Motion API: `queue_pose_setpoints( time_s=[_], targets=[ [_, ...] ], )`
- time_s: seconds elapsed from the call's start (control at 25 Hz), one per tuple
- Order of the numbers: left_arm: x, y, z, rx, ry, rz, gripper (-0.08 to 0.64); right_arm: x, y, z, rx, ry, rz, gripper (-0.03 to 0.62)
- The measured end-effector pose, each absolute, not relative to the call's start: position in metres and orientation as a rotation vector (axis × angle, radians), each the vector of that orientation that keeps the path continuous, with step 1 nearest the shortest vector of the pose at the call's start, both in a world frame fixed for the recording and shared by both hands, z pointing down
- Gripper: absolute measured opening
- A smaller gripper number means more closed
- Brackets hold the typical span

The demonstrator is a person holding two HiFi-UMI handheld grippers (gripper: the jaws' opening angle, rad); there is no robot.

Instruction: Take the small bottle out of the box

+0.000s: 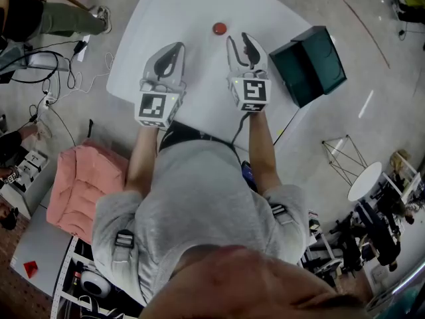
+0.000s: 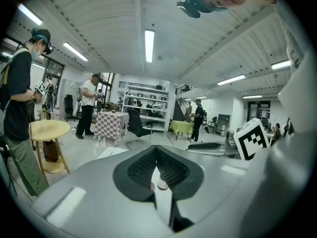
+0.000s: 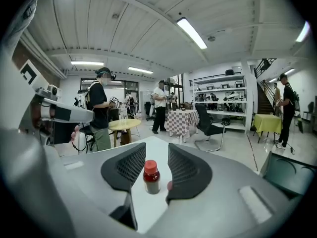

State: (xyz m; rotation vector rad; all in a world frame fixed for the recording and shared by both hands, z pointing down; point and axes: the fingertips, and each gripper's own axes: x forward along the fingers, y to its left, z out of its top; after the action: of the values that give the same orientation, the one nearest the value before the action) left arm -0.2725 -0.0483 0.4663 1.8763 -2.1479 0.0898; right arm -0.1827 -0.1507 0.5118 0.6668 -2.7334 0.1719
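Grey short-sleeved shirt (image 1: 199,198), black strap buckles (image 1: 124,239) on shoulders. Left tool (image 1: 169,52) and right tool (image 1: 238,40): grey shells, black ribbed pads (image 3: 126,168), black-and-white marker cubes (image 1: 158,108).

a large open robotics lab or workshop hall, shown by ceiling strip lights (image 2: 149,45), equipment shelves (image 3: 221,95), floor cables (image 1: 63,78) and scattered work tables (image 2: 112,123).

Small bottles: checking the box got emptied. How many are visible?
1. The small bottle stands upright on the white table, ahead of the right gripper, apart from the dark green box. The box's inside is unseen; more may hide there.
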Motion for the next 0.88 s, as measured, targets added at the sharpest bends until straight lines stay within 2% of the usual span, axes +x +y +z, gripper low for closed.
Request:
queue_pose_setpoints(
  time_s=[0.88],
  targets=[
    [-0.176,-0.016,0.371,2.014,-2.285,0.024,0.012,-0.056,-0.12,0.41,0.818,-2.858,0.013,0.064]
  ],
)
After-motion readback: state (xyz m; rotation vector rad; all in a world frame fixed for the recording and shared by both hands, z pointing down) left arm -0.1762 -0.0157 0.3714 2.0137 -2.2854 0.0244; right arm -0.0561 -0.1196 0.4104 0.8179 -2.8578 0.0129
